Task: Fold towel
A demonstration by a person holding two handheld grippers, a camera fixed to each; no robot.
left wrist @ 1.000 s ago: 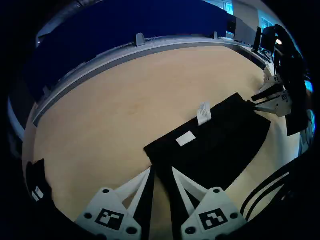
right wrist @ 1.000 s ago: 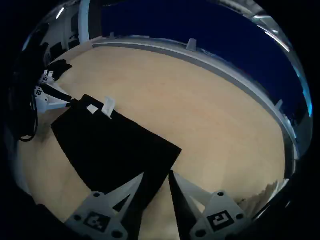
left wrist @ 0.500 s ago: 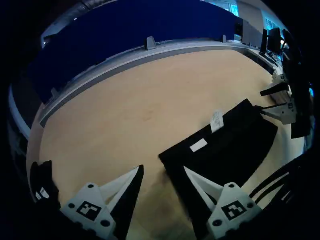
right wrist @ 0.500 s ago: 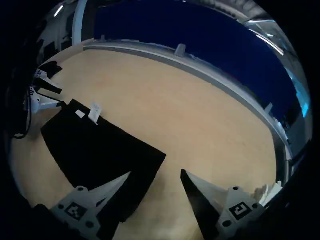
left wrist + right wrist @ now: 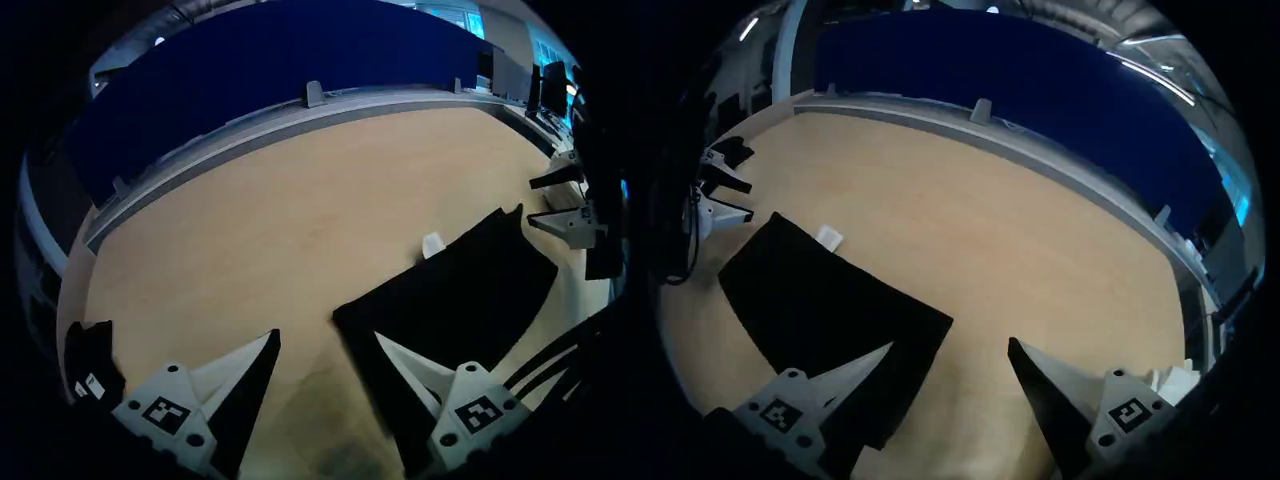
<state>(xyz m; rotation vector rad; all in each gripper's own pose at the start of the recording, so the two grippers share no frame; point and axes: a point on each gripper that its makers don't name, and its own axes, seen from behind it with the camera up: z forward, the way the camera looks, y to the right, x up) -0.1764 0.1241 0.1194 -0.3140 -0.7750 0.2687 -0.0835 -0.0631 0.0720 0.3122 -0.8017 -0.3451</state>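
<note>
Towel (image 5: 460, 308) lies flat; left gripper view catches perhaps another cloth (image 5: 86, 362).

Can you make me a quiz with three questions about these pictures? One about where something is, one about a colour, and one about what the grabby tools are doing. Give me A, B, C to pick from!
1. Where is the towel?
A) hanging on a hook
B) lying flat on the wooden table
C) inside a basket

2. What colour is the towel?
A) black
B) yellow
C) pink

3. What are the left tool and the right tool doing?
A) both squeezing the towel
B) one is holding a cup
C) both open, holding nothing

Answers:
1 B, the towel lies spread on the table top in both views.
2 A, it is black, with a small white tag at its far edge.
3 C, each tool's fingers stand wide apart and neither pair pinches the towel.
</note>
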